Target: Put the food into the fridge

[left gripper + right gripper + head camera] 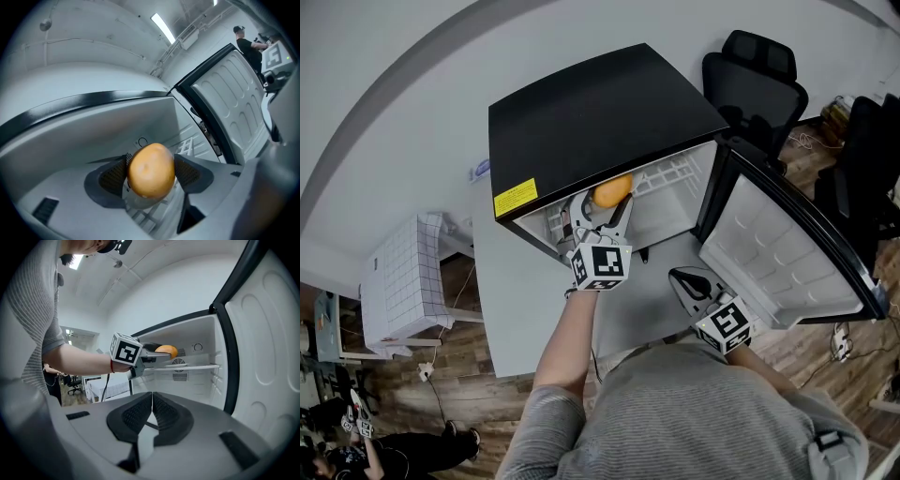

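**Left gripper holding fruit at fridge opening; right gripper idle**

Left gripper: the fingers are clamped on either side of an orange fruit, which sits squarely between the ribbed pads. The fruit is held inside the mouth of the black fridge, in the upper part of the cavity, above the white wire shelf. Whether it touches the shelf cannot be told.

Right gripper: the fingers are pressed together with nothing between them. It hangs in front of the fridge, low and near the person's body.

The fridge door stands wide open to the right. The fridge rests on a grey table.
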`<state>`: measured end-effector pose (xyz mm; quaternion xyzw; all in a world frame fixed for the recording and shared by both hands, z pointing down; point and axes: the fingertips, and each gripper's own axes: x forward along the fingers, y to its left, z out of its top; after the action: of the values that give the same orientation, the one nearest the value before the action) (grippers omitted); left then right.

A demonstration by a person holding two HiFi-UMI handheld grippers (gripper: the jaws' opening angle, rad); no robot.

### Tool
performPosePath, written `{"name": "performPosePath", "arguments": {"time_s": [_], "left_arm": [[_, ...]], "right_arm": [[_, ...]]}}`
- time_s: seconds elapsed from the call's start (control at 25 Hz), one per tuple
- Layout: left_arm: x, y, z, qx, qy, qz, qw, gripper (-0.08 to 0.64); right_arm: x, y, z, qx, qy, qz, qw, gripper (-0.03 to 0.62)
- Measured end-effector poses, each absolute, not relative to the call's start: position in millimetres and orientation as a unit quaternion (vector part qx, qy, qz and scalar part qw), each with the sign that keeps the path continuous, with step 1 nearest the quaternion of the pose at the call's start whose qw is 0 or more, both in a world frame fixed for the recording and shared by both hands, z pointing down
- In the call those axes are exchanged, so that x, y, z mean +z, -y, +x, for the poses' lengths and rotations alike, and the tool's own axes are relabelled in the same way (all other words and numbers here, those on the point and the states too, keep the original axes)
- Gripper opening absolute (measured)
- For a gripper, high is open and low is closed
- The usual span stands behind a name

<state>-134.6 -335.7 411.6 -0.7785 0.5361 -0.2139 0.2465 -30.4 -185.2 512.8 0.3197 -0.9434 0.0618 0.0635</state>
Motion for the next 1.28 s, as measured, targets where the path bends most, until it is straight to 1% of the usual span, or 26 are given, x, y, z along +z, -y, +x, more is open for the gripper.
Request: {"name": "performPosePath", "arguments": {"time_s": [0.24,0.84,1.04,1.28], "left_arm": [[418,345,-135,-0.238,-0.535,-0.769,0.258,0.318],[430,373,-148,-0.246,-0.555,-0.77,0.198,0.318],[435,378,-154,-0.221,-0.566,-0.777,0.169,0.318],[436,379,-152,-0.222,-0.564,-0.777,0.169,0.318]], "right_arm": [[511,188,-29,0.062,0.942,0.323,0.064,0.012],[513,186,-37,0.064,0.944,0.317,0.069,0.014],[516,187,-38,0.064,0.944,0.316,0.073,0.012],[517,199,-49,0.058,0.946,0.309,0.078,0.012]]}}
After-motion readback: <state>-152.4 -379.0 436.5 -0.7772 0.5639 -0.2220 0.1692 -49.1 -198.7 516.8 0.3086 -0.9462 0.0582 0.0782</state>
